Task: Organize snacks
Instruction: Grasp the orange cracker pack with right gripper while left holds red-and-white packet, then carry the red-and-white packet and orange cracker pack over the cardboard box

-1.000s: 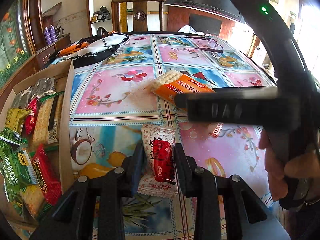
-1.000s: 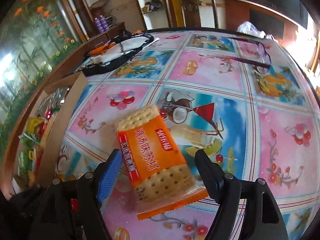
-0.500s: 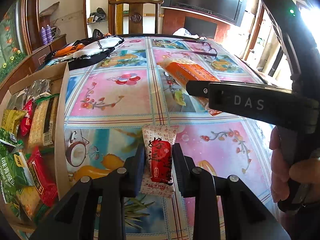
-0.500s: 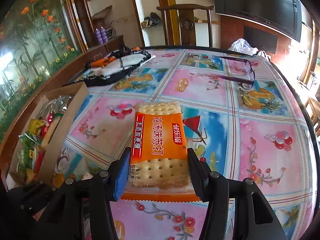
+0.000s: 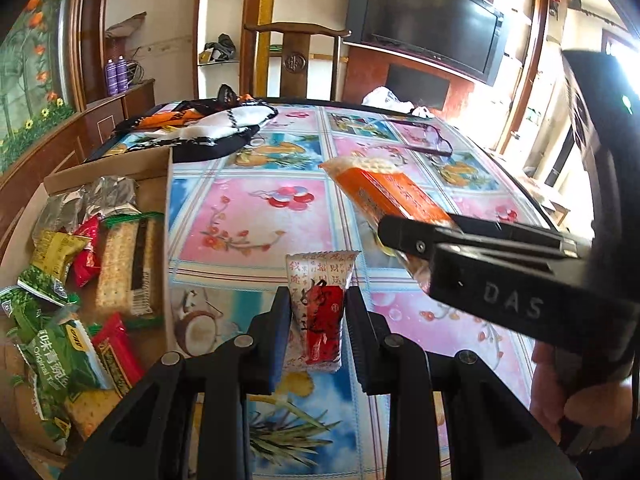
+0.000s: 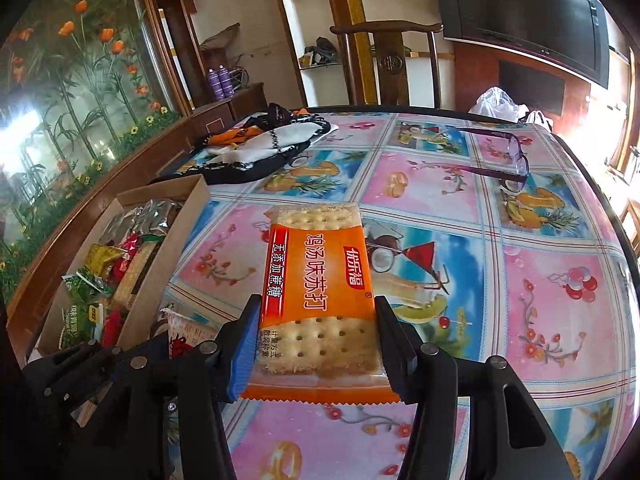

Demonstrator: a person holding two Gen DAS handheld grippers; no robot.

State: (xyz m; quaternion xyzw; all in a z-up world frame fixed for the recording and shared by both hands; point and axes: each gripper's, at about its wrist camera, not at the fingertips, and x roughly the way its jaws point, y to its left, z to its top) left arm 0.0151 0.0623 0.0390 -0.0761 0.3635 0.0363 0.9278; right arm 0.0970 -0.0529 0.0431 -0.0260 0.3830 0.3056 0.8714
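You're most of the way through this one, going by what's lying around. The cardboard box (image 5: 158,168) on the left side of the left wrist view already has a good pile in it: green packets, red ones, a silver wrapper and a long cracker sleeve. On the tablecloth (image 5: 248,216) itself I can't spot any loose snacks, only the two you've got in the tools.

Your left gripper (image 5: 316,316) sits low in the middle of its own view, jaws narrow and pinched on the small red-and-white snack packet (image 5: 320,312), which stands upright between the pads and looks clear of the cloth (hard to be sure from that angle).

Your right gripper (image 6: 316,344) has just been closing, and its pads are now pressed on both long edges of the orange cracker pack (image 6: 318,280). The pack is lifted off the table, lying flat with its clear end toward the camera. You can see the same pack sticking out past the black tool at the right of the left wrist view.

What's left, I'd guess: carry both over to the box and drop them in. The purple glasses (image 6: 508,160) and the scarf-looking cloth (image 6: 260,148) at the top of the frame aren't snacks, so probably not your problem.
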